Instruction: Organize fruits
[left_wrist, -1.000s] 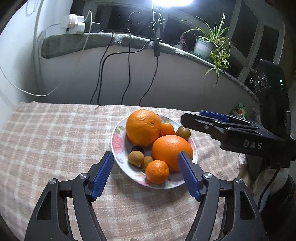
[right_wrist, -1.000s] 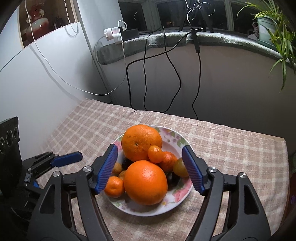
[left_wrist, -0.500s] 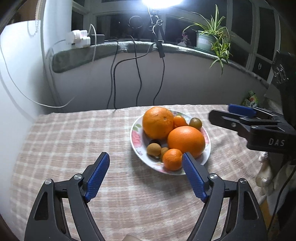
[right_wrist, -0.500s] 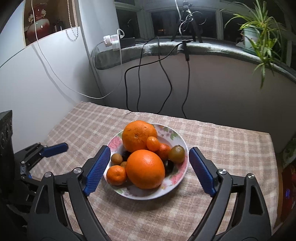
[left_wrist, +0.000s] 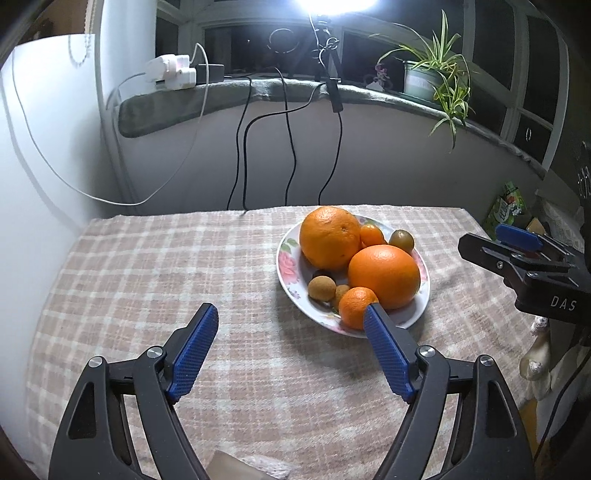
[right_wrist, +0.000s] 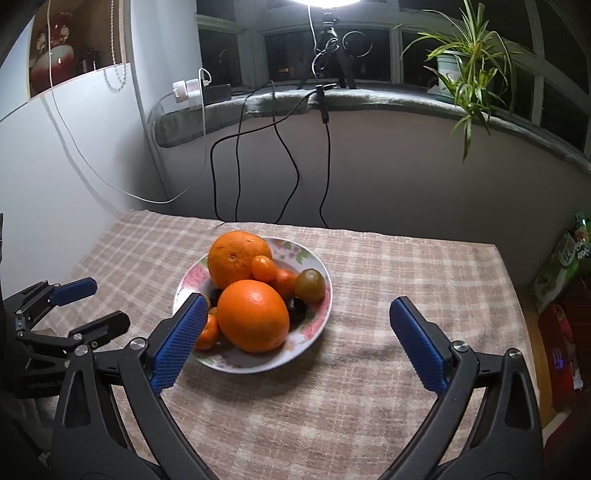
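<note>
The fruits sit piled on a flowered plate (right_wrist: 317, 314) in the middle of a checked tablecloth (left_wrist: 184, 266). Two big oranges (right_wrist: 253, 315) lie in a row from near to far. Small ones crowd round them: a mandarin (left_wrist: 356, 306), a green one (right_wrist: 309, 285), and maybe dark plums. The left gripper (left_wrist: 291, 332) is spread apart and holds nothing. The right gripper (right_wrist: 295, 328) is opening over bare cloth, its left pad (right_wrist: 181, 339) in front of the plate.
</note>
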